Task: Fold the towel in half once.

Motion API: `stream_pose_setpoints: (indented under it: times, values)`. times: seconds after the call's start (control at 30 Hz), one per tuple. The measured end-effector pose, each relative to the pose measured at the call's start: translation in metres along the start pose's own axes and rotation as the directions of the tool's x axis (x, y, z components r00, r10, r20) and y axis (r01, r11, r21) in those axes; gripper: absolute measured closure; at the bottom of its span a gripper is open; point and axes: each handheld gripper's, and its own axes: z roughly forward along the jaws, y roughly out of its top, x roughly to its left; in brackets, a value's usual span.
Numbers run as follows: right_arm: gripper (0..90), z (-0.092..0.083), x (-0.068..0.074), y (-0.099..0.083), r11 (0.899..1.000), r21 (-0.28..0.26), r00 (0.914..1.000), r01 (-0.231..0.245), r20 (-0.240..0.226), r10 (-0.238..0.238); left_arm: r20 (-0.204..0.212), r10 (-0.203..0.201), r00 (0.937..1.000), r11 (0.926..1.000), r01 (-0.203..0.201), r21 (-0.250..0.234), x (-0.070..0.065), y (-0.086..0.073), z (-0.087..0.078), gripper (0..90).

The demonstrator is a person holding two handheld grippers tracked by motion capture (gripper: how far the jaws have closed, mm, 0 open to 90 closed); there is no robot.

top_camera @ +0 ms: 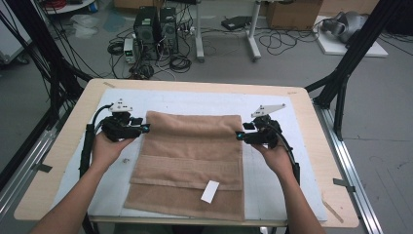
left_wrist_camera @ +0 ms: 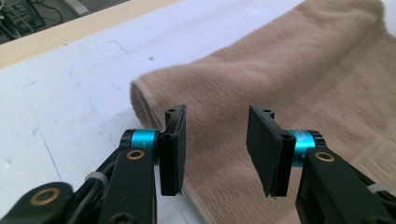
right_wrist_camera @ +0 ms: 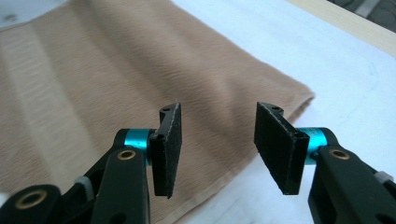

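Nearest you, the tan terry-cloth towel [top_camera: 190, 163] lies folded on the white mat [top_camera: 272, 190] covering the pale wooden table [top_camera: 311, 146], its front hem at the table's near edge and a small white label [top_camera: 210, 191] lying on its lower right part. Further in, your forearms reach to either side of the cloth. Your left gripper [top_camera: 144, 128] hangs at the towel's far left corner and your right gripper [top_camera: 238, 135] at its far right corner. Both sets of jaws stand parted with nothing between them; the two gripper views show the cloth lying below the black pads [left_wrist_camera: 173, 149], untouched. Beyond them the far fold [left_wrist_camera: 140, 91] rests rounded and flat on the mat. Judged from this, a fold is laid down and let go. The next fold would likely call for you to take fresh corners, both sides evenly.
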Motion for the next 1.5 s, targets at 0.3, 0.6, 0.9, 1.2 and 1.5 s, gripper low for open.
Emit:
stream_pose_setpoints:
  times: [0.3, 0.6, 0.9, 1.2, 1.5]
  values:
    - [49.8, -0.015, 0.040, -0.024, 0.999, -0.030, 0.9983, 0.044, -0.038, -0.045, 0.041, 0.077, 0.9962, 0.9967, -0.076, -0.030, -0.030, -0.040, -0.023, 55.5]
    - [52.4, -0.020, 0.068, -0.049, 0.998, -0.021, 0.9941, 0.066, -0.085, -0.067, 0.061, 0.077, 0.9951, 0.9959, -0.074, -0.051, -0.046, -0.077, -0.036, 54.7]
    - [55.2, -0.006, 0.082, -0.073, 0.997, 0.033, 0.9897, 0.070, -0.127, -0.065, 0.080, 0.098, 0.9919, 0.9948, -0.100, 0.017, -0.059, -0.093, -0.028, 57.3]
    - [64.6, 0.008, 0.079, -0.085, 0.995, 0.081, 0.9830, 0.060, -0.178, -0.045, 0.139, 0.120, 0.9829, 0.9852, -0.136, 0.105, -0.060, -0.094, -0.013, 67.7]
    - [80.3, 0.015, 0.075, -0.086, 0.994, 0.094, 0.9784, 0.060, -0.203, -0.040, 0.144, 0.147, 0.9787, 0.9801, -0.163, 0.113, -0.063, -0.094, -0.009, 79.7]
